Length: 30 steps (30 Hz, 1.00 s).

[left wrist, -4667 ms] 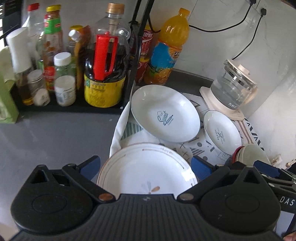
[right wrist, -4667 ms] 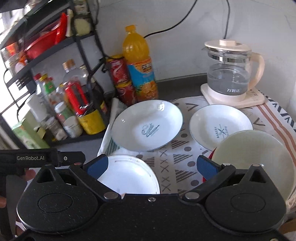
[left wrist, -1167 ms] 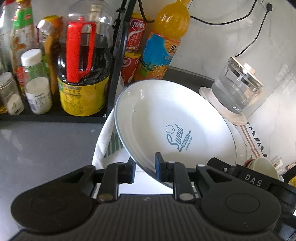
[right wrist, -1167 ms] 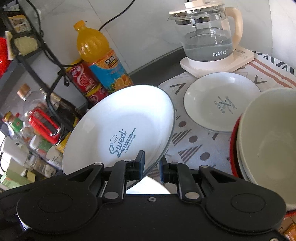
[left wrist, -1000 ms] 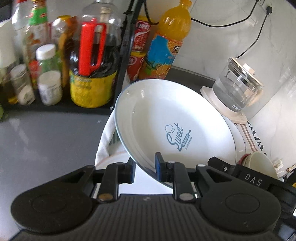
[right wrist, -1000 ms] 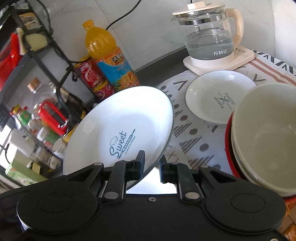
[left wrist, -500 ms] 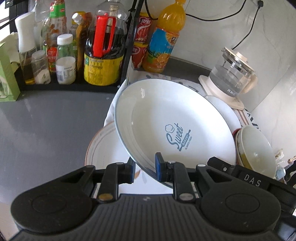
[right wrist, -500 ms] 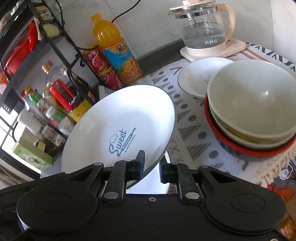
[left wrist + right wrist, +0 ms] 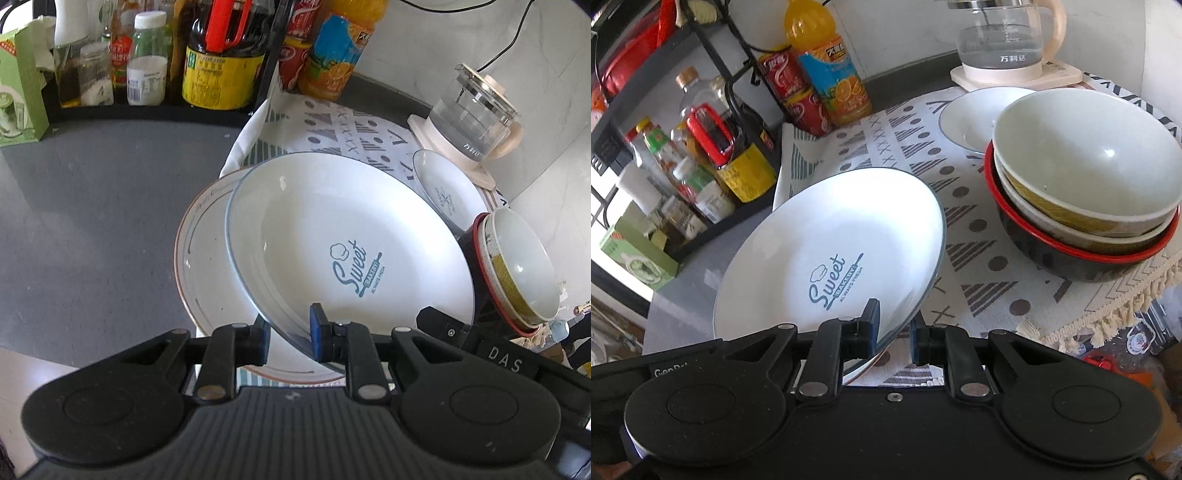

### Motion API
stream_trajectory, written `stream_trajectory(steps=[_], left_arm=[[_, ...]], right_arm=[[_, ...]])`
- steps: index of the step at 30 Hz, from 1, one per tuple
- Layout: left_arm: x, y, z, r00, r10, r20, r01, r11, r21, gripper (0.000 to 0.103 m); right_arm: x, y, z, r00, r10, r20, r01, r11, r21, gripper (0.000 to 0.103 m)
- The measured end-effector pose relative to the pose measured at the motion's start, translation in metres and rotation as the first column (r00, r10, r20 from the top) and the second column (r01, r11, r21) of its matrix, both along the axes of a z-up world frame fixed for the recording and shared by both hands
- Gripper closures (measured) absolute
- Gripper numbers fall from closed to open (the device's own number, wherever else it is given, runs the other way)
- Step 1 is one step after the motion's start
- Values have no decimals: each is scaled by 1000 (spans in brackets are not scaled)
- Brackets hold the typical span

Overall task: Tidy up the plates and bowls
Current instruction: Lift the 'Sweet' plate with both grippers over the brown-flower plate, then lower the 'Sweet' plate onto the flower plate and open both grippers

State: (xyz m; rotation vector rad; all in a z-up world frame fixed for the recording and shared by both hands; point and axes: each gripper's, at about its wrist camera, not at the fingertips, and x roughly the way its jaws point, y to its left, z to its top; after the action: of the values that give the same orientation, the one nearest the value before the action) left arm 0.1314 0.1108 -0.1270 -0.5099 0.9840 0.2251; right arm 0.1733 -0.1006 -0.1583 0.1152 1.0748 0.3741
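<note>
Both grippers hold one white deep plate (image 9: 343,240) (image 9: 834,236) printed "Sweet Bakery". My left gripper (image 9: 290,334) is shut on its near rim, and my right gripper (image 9: 894,332) is shut on the rim from the other side. The plate hangs tilted over a larger flat plate (image 9: 201,258) with a brown rim line, which lies on the patterned cloth. A small white plate (image 9: 443,192) (image 9: 964,122) lies near the kettle. Three nested bowls (image 9: 1086,184) (image 9: 517,269), the lowest red-rimmed and black, stand to the right.
A glass kettle (image 9: 472,114) (image 9: 1008,40) on its base is at the back right. An orange drink bottle (image 9: 827,70), red cans (image 9: 786,88) and a black rack of sauce bottles (image 9: 221,55) line the back left. Grey counter (image 9: 92,221) lies left of the cloth (image 9: 979,258).
The deep plate, lifted from the cloth by both grippers, has travelled toward the near side and now hangs low over the brown-rimmed plate. The bowls and bottles have shifted in view accordingly.
</note>
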Motion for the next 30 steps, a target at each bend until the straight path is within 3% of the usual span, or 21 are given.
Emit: stream_trajectory(steps=[24, 30], left_arm=[[8, 30, -17, 994, -32, -100, 21, 994, -105, 80], [2, 39, -13, 995, -30, -94, 21, 996, -92, 80]], right_arm=[[10, 19, -11, 997, -41, -67, 40, 999, -21, 89], [12, 19, -13, 998, -30, -54, 28, 999, -41, 90]])
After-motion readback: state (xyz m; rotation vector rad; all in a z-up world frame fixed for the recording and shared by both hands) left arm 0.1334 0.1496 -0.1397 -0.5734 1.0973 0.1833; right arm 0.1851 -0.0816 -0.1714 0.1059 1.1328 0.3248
